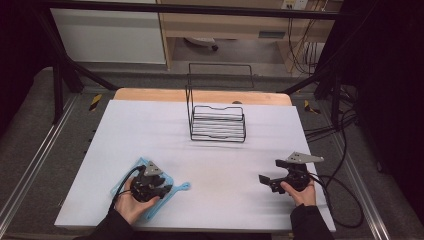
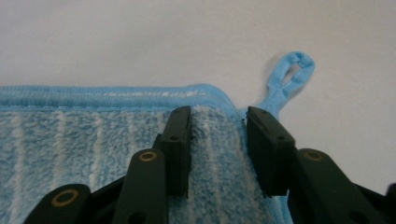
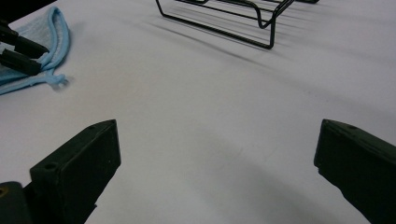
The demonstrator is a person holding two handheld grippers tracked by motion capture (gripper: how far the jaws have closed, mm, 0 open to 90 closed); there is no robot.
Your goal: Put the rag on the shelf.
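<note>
Left gripper view: left gripper (image 2: 218, 151) straddles the corner of the blue cloth (image 2: 93, 149) nearest its hanging loop (image 2: 289, 77); jaws partly closed, pile between them, pads not yet clearly pinching it. Risk, as judged: one pad sits right at the cloth's hem, so closing could slip off the edge and catch only the loop or nothing; a shallow bite would drag the cloth flat instead of lifting. Cloth lies on the white table (image 1: 225, 165), well in front of the wire rack (image 1: 218, 123). Right gripper (image 1: 272, 179) wide apart, empty, well right of the cloth.
</note>
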